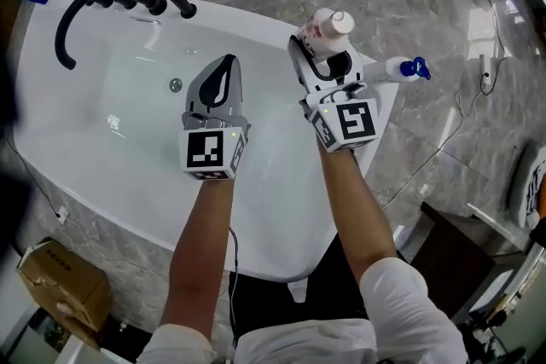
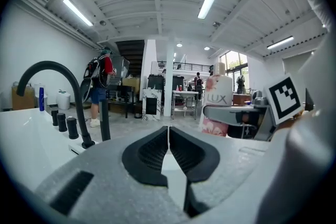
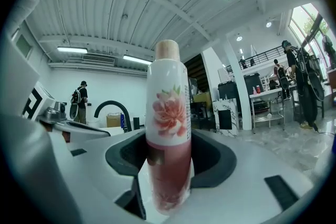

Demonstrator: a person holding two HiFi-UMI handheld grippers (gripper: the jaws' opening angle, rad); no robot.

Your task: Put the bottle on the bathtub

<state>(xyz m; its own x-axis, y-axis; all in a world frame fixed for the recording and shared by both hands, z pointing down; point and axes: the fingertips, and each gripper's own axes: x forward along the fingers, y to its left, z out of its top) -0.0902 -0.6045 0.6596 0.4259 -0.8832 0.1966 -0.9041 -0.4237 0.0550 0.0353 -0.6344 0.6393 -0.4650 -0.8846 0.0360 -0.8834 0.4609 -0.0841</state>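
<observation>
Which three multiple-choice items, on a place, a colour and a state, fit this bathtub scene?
1. Where is the flowered bottle? A in the right gripper's tongs; B lying in the tub; C on the floor.
2. What colour is the spray bottle's nozzle? A red; B blue; C green.
3. How are the left gripper's tongs? A wide open; B shut on a sponge; C shut, empty.
Answers: 1 A, the tongs clamp its body; 2 B, it shows blue in the head view; 3 C, the tongs meet with nothing between.
</observation>
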